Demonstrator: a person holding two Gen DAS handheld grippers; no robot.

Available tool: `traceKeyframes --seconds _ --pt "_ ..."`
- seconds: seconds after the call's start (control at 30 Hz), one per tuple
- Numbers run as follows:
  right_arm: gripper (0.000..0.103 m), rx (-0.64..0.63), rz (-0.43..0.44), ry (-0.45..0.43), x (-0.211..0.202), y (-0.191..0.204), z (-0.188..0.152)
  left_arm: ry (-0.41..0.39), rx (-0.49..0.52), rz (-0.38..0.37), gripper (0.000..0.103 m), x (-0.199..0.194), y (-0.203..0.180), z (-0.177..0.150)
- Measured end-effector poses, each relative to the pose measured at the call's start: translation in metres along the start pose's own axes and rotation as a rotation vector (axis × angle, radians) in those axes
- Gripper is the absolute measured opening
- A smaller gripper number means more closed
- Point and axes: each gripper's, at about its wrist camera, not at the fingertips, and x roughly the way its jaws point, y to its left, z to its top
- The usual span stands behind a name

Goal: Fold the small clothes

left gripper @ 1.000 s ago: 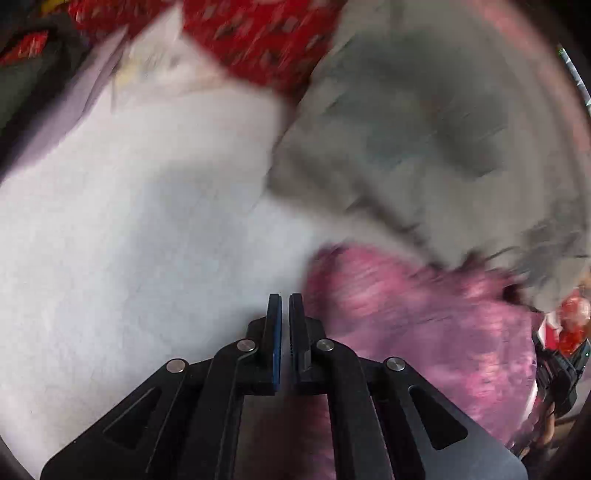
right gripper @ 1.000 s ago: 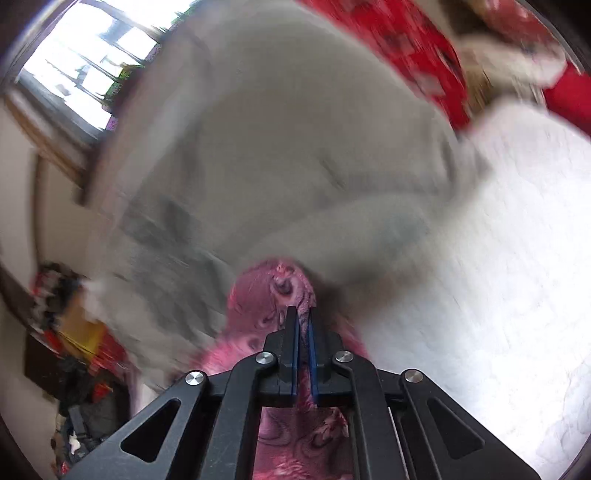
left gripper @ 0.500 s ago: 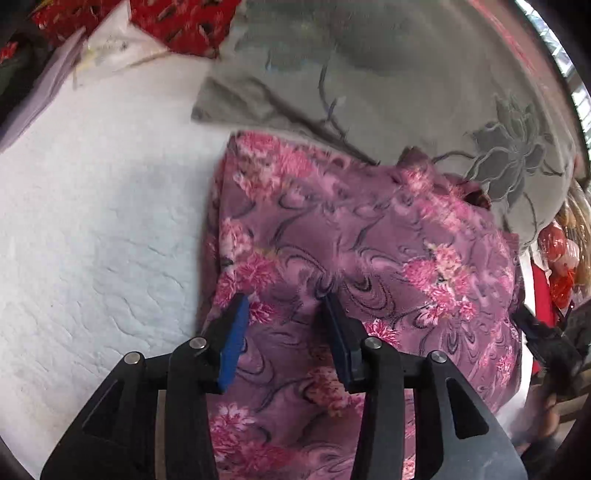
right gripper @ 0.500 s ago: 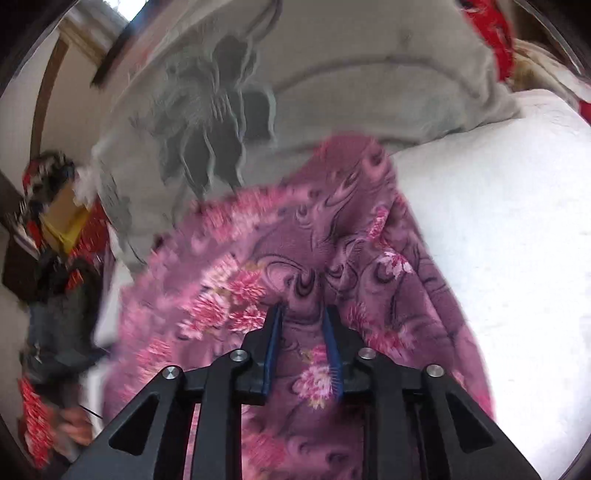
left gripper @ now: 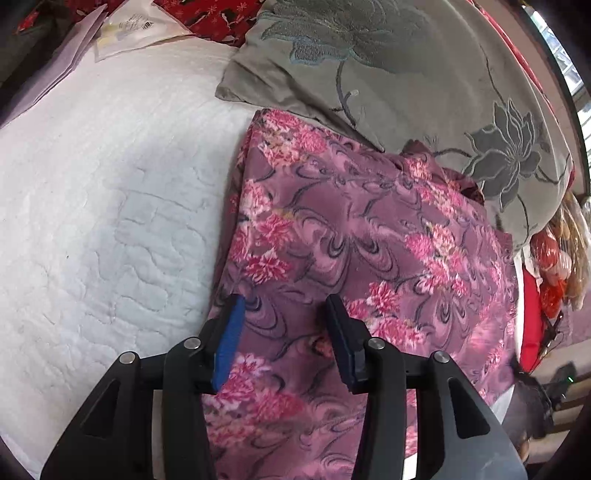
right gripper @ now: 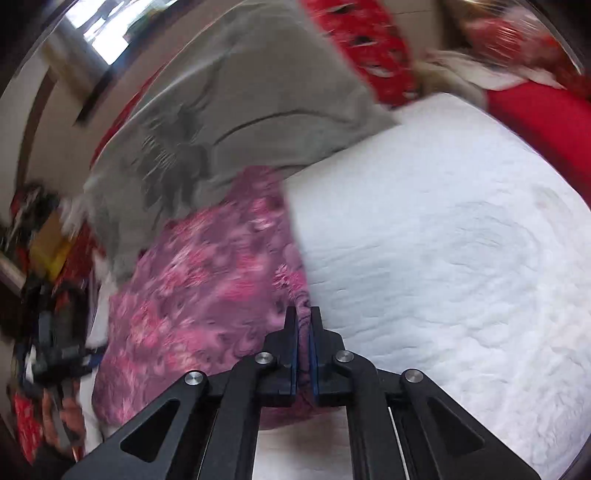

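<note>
A pink and purple floral garment [left gripper: 362, 240] lies spread on the white quilted bed [left gripper: 110, 221], its far edge against a grey pillow. My left gripper [left gripper: 282, 308] is open and hovers over the garment's near left part, holding nothing. In the right wrist view the same garment [right gripper: 207, 280] lies to the left, and my right gripper [right gripper: 303, 317] is shut on its right edge, with cloth pinched between the blue pads.
A grey pillow with an embroidered flower [left gripper: 388, 66] lies behind the garment and also shows in the right wrist view [right gripper: 240, 110]. Red patterned fabric [left gripper: 218, 18] and papers [left gripper: 129, 26] lie at the bed's far end. The white quilt [right gripper: 443, 258] spreads right of the garment.
My left gripper has opened and let go of the garment, which now lies spread on the bed. My right gripper stays closed on the garment's edge and has moved toward its right side.
</note>
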Motion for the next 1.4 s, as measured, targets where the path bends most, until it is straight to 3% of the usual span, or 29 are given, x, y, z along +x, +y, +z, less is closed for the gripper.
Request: traceKeyframes --seconds 0.07,0.1,0.2,0.3,0.37,0.43,0.5,0.57,0.63,0.83,1.03,1.2,1.4 --pt "0.005 0.055 -0.052 0.124 0.020 -0.019 -0.007 0.018 -0.018 -0.003 0.043 -0.006 0.004 -0.002" --pt "0.007 0.058 -0.066 0.141 0.021 -0.019 -0.012 0.024 -0.024 -0.008 0.043 -0.010 0.002 -0.008" --pt "0.012 0.017 -0.093 0.045 -0.006 0.002 -0.014 0.010 -0.015 -0.043 0.045 -0.031 0.006 -0.024" --pt "0.016 -0.028 -0.020 -0.019 -0.026 0.019 -0.023 -0.009 -0.007 -0.042 0.059 -0.039 0.010 -0.046" --pt "0.020 -0.049 -0.035 0.043 -0.017 0.026 -0.034 0.019 -0.003 -0.031 0.061 -0.030 0.014 -0.061" --pt "0.022 -0.095 -0.155 0.223 0.013 0.026 -0.051 0.037 0.020 -0.032 0.061 -0.024 0.015 -0.071" --pt "0.024 -0.144 -0.196 0.176 0.006 0.037 -0.056 0.008 0.079 0.000 0.061 -0.031 0.007 -0.079" --pt "0.031 -0.135 -0.224 0.225 0.001 0.044 -0.059 0.020 0.125 0.041 0.061 -0.032 -0.001 -0.085" --pt "0.031 -0.151 -0.251 0.270 -0.001 0.052 -0.067 0.016 0.149 0.064 0.062 -0.032 -0.006 -0.090" --pt "0.034 -0.223 -0.307 0.297 0.002 0.062 -0.087 0.008 0.196 0.112 0.066 -0.027 -0.013 -0.096" --pt "0.036 -0.247 -0.251 0.259 -0.007 0.064 -0.086 0.011 0.220 0.144 0.078 -0.023 -0.021 -0.098" --pt "0.037 -0.326 -0.169 0.126 -0.012 0.089 -0.057 0.006 0.254 0.200 0.082 -0.018 -0.030 -0.103" --pt "0.037 -0.244 -0.099 0.072 0.015 0.088 -0.020 0.017 0.259 0.214 0.082 -0.017 -0.034 -0.099"
